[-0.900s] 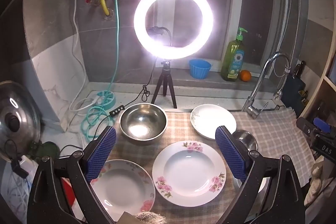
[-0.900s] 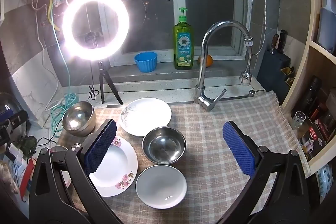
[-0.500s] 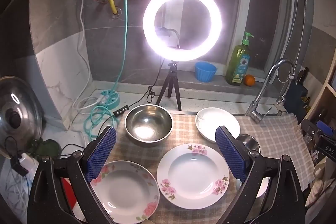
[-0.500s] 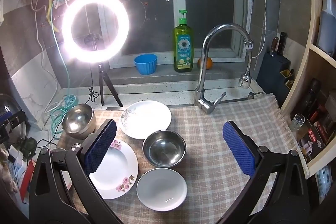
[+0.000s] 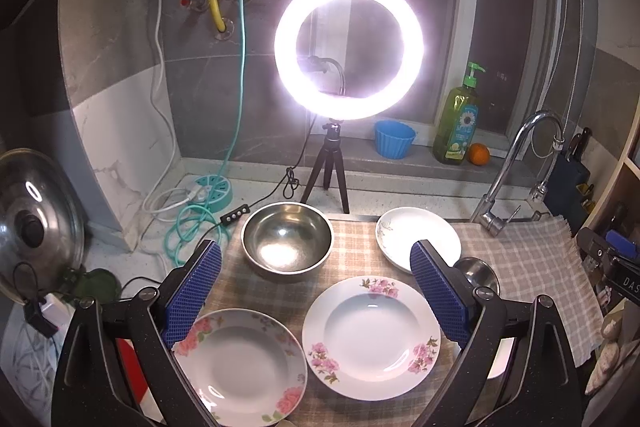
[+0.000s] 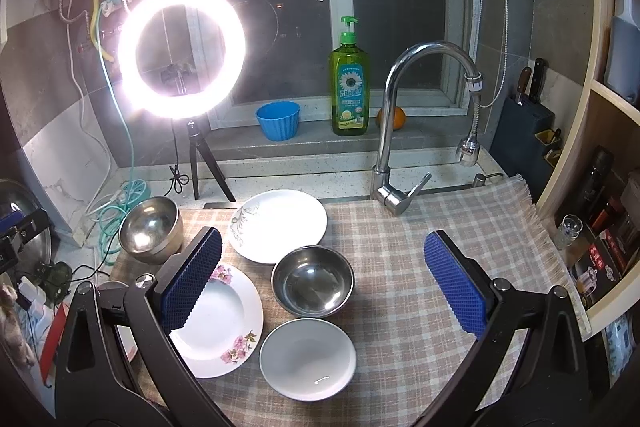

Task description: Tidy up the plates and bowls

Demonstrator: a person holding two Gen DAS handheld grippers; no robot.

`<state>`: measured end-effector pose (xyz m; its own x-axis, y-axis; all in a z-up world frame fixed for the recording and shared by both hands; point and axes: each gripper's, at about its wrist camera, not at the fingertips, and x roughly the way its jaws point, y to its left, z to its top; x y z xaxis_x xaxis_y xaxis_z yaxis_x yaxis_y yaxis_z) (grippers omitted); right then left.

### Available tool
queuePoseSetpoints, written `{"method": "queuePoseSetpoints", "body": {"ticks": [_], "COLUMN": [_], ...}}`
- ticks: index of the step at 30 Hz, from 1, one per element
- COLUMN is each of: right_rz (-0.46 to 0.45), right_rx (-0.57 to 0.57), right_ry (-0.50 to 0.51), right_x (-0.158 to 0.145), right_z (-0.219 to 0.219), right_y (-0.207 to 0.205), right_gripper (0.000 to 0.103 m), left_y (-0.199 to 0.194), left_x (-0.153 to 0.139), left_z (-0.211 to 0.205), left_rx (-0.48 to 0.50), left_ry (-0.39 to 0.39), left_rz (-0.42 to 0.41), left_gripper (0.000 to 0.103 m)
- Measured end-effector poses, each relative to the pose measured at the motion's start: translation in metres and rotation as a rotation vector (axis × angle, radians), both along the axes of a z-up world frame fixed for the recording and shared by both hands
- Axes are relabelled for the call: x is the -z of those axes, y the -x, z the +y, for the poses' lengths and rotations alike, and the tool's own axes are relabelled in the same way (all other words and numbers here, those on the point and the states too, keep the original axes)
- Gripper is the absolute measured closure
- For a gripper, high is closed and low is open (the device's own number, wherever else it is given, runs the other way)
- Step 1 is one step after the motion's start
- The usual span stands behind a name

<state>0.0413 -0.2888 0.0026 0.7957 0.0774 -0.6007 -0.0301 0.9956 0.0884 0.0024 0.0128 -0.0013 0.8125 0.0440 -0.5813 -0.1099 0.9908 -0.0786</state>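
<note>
A checked cloth [image 6: 420,267] covers the counter; ahead of the right claw lie a steel bowl [image 6: 313,281], small white dish [image 6: 307,359], and plates.

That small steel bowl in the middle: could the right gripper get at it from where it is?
Probably yes: the small steel bowl sits uncovered ahead of the open right gripper, nothing between them.

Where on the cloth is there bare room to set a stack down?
The checked cloth is bare right of the small steel bowl and plain white dish, out to the fringed edge, in front of the faucet. The left half is crowded with plates and the big steel bowl.
</note>
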Motion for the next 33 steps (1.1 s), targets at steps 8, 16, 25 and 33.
{"method": "queuePoseSetpoints", "body": {"ticks": [8,16,25,33], "right_rz": [-0.008,-0.003,0.009,0.021], "right_rx": [-0.019,-0.016,-0.017,-0.027], "right_ry": [0.011,0.005,0.009,-0.003], "right_x": [0.002,0.006,0.013,0.018], "right_z": [0.008,0.005,0.002,0.002], "right_y": [0.002,0.001,-0.003,-0.003], "right_gripper": [0.0,0.0,0.0,0.0], "left_y": [0.002,0.002,0.001,0.001], "left_x": [0.0,0.002,0.002,0.002], "left_z": [-0.001,-0.005,-0.01,-0.006], "left_rx": [-0.003,0.009,0.029,0.025], "left_ry": [-0.003,-0.01,-0.026,-0.037], "left_rz": [-0.006,0.005,0.003,0.009], "left_gripper": [0.007,0.007,0.009,0.009]}}
